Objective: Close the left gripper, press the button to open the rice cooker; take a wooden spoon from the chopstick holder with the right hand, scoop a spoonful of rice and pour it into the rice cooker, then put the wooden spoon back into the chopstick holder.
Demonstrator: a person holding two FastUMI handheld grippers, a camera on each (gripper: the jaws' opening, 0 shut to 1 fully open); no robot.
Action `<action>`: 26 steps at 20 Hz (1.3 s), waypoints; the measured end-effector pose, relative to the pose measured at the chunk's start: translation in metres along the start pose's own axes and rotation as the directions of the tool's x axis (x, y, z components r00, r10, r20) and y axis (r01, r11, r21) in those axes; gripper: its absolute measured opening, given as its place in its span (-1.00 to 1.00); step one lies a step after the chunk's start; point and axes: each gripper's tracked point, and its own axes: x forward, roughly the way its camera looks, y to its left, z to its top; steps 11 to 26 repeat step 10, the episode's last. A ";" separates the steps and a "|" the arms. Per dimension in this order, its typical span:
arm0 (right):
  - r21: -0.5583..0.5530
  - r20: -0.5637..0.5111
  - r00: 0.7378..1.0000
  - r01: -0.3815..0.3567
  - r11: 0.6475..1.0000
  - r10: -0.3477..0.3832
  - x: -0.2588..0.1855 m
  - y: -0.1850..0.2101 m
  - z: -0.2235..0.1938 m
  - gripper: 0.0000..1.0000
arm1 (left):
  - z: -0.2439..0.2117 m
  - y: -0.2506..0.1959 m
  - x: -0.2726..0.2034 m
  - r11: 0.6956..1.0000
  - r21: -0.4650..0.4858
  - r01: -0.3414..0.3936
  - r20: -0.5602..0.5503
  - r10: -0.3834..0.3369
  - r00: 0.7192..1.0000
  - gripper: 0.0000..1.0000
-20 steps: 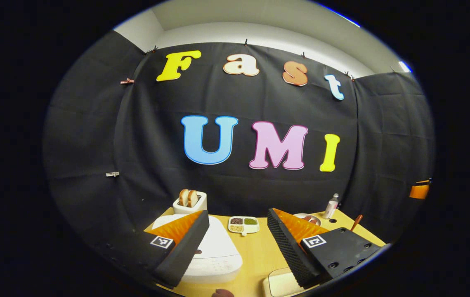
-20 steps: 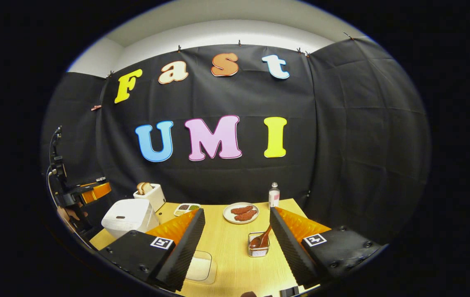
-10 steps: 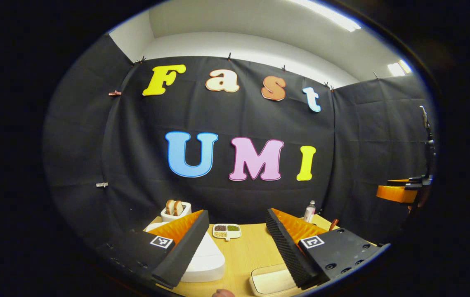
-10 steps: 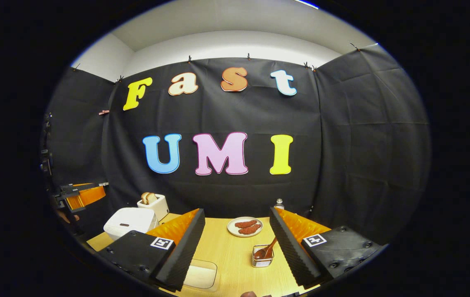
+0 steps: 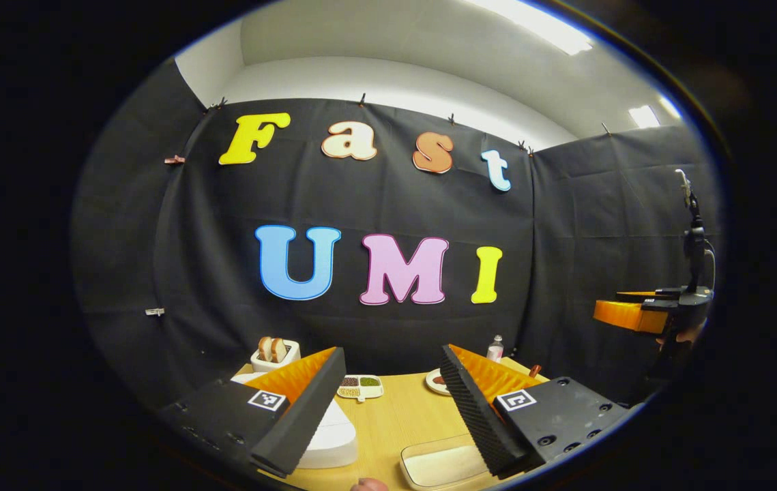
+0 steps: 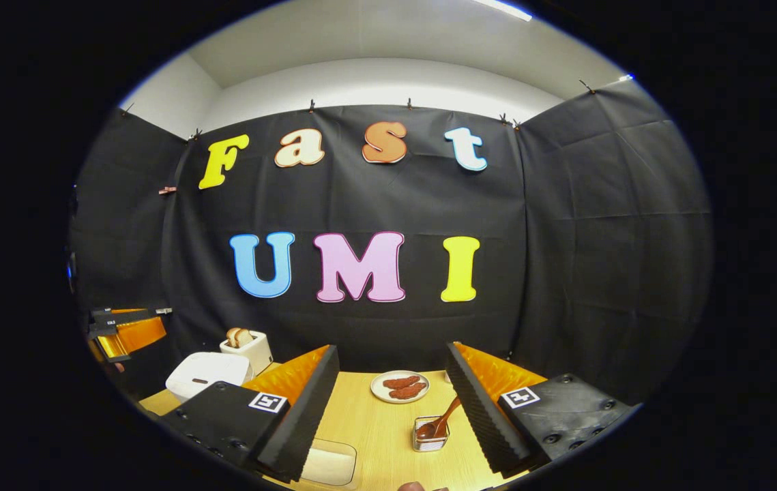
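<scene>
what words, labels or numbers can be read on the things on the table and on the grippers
None can be read.
Bottle: label too small to read.
Rice cooker: dark mark on the lid, too small to read.
Left gripper and right gripper: square black-and-white code tags on the fingers, a pattern, not words.

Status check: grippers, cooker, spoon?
Left gripper open, above the table, nothing held. Right gripper open, empty. Rice cooker lid shut; wooden spoon in chopstick holder. Nothing in the way.
</scene>
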 end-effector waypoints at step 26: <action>-0.008 -0.034 0.999 0.026 1.000 -0.026 -0.002 -0.016 -0.013 0.96 | 0.002 0.001 -0.005 1.000 0.029 0.000 0.004 0.000 1.000 0.92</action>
